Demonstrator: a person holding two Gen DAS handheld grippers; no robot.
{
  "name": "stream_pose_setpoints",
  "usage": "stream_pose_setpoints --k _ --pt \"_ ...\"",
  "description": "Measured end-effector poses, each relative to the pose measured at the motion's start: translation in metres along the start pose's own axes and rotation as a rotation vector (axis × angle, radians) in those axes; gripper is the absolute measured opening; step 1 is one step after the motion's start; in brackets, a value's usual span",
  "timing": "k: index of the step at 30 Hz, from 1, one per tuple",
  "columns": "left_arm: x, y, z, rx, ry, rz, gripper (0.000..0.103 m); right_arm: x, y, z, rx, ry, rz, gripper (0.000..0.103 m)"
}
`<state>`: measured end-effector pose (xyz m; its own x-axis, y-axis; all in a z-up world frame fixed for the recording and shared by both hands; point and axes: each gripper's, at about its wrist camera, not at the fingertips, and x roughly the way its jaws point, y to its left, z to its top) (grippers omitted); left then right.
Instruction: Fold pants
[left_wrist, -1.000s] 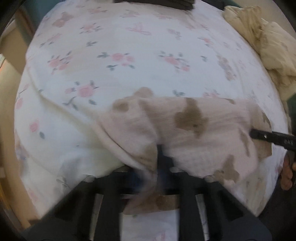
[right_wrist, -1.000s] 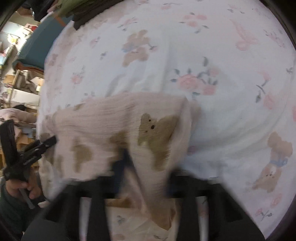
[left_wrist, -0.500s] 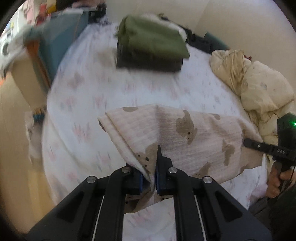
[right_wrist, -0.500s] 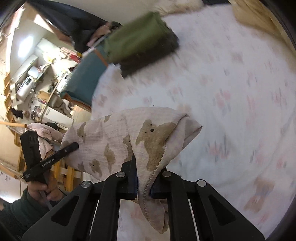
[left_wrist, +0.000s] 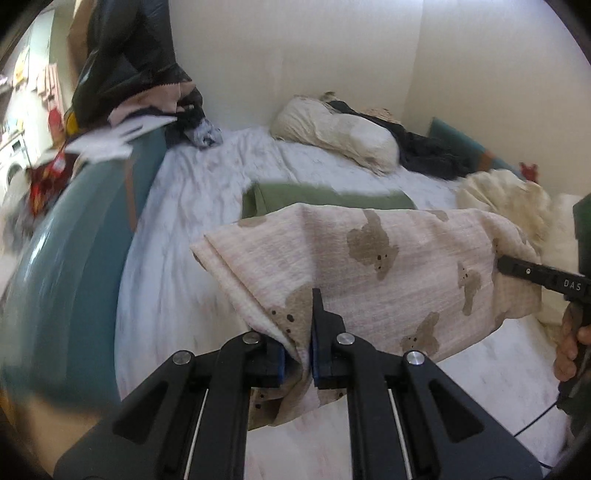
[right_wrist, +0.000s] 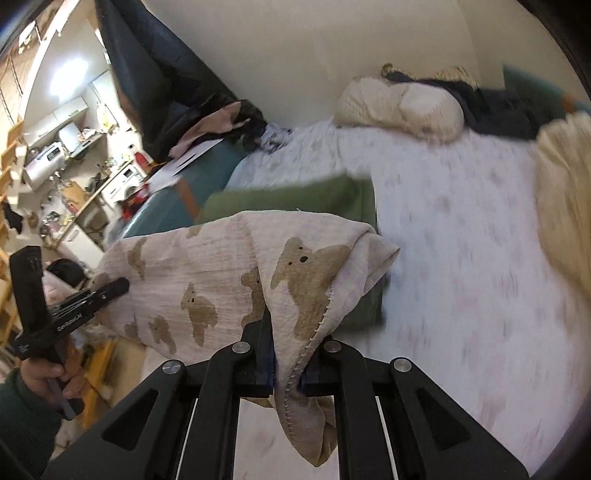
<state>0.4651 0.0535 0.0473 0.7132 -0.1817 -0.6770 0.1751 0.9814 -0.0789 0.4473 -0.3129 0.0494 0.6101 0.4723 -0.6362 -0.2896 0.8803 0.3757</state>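
Observation:
The folded pink pants with brown bear prints (left_wrist: 369, 273) hang in the air above the bed, stretched between both grippers. My left gripper (left_wrist: 298, 354) is shut on the pants' left end. My right gripper (right_wrist: 288, 365) is shut on their right end (right_wrist: 236, 280), with a loose flap hanging down between its fingers. Each gripper shows in the other's view, the right one in the left wrist view (left_wrist: 539, 277) and the left one in the right wrist view (right_wrist: 74, 299).
A folded green garment (left_wrist: 325, 197) lies on the floral bed sheet (left_wrist: 192, 192) just beyond the pants. Cream bedding (left_wrist: 340, 136) and dark clothes (left_wrist: 432, 151) lie by the wall. A teal bed edge (left_wrist: 74, 236) with clutter runs along the left.
Both grippers have lifted the pants off the sheet and tilted up, so the views went from looking down at the bed to looking across it at the wall.

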Motion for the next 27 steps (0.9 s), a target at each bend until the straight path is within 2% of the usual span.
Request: stream_pose_setpoints --k 4,6,9,11,12,13,15,17,19,21,23,25,27 --pt "0.070 0.004 0.047 0.058 0.030 0.113 0.008 0.077 -0.016 0.062 0.003 0.023 -0.076 0.009" --pt "0.113 0.005 0.058 0.075 0.088 0.173 0.008 0.117 -0.030 0.080 0.033 0.061 -0.124 0.009" --pt "0.164 -0.001 0.059 0.120 0.164 0.200 0.008 0.159 -0.046 0.090 0.094 0.120 -0.151 0.010" --pt "0.185 -0.008 0.056 0.195 0.175 0.250 0.009 0.175 -0.048 0.096 0.097 0.112 -0.176 0.012" --pt "0.195 -0.010 0.054 0.226 0.184 0.282 0.009 0.182 -0.047 0.098 0.080 0.121 -0.191 0.018" --pt "0.202 -0.007 0.055 0.233 0.191 0.286 0.009 0.191 -0.047 0.100 0.058 0.141 -0.200 0.018" --pt "0.215 0.008 0.056 0.166 0.228 0.246 0.009 0.204 -0.047 0.101 0.034 0.179 -0.250 0.030" --pt "0.222 0.022 0.054 0.095 0.249 0.209 0.009 0.220 -0.061 0.097 0.079 0.242 -0.238 0.045" --pt "0.217 0.020 0.053 0.104 0.217 0.211 0.012 0.220 -0.077 0.092 0.159 0.246 -0.238 0.072" --pt "0.203 0.016 0.050 0.105 0.167 0.255 0.030 0.205 -0.077 0.090 0.140 0.186 -0.257 0.077" --pt "0.185 0.022 0.051 0.060 0.124 0.287 0.074 0.189 -0.074 0.088 0.108 0.155 -0.272 0.077" --pt "0.159 0.037 0.049 -0.028 0.060 0.258 0.089 0.165 -0.070 0.088 0.079 0.104 -0.299 0.079" --pt "0.131 0.050 0.042 -0.096 0.019 0.232 0.089 0.137 -0.067 0.086 0.060 0.042 -0.325 0.079"
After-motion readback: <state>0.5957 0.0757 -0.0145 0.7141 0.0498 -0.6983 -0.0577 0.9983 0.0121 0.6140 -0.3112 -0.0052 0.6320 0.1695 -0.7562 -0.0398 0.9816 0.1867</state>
